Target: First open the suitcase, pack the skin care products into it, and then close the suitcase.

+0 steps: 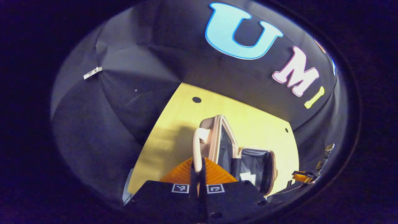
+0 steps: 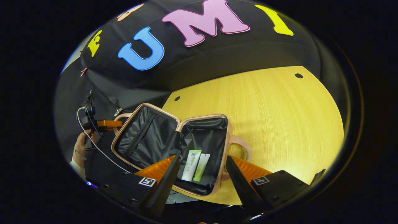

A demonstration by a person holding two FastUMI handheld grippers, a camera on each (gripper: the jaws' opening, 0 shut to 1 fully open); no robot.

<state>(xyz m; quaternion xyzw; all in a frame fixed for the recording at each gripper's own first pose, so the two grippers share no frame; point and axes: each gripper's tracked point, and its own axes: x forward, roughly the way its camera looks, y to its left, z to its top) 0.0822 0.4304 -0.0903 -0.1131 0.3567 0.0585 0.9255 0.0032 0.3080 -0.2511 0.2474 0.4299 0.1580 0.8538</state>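
Lying open on the yellow table [image 2: 279,118] is the pink suitcase [image 2: 224,124], and it is seen best in the right gripper view. Its lid [image 2: 146,133] is tipped up on the far side, and its bottom half rests flat on the wood. Inside the bottom half two tubes are seen side by side: a white tube [image 2: 191,165] and a green tube [image 2: 201,167]. So the packing looks done, or close to done, and the closing is judged to be the step at hand.

The left gripper [image 1: 198,174] is clamped on the pink handle [image 1: 197,146] of the lid, with both fingers pressed together around it. The lid is held up by this grip alone, as far as can be told. If the handle is let slip, the lid could be dropped hard, and the case could be pushed along the table.

The right gripper [image 2: 202,174] is spread wide, with nothing held, just over the tubes. If it is left there while the lid is swung down, its fingers could be caught under the lid. The tubes could also be bumped out of place. A hand [image 2: 81,144] is seen holding the left gripper far off.
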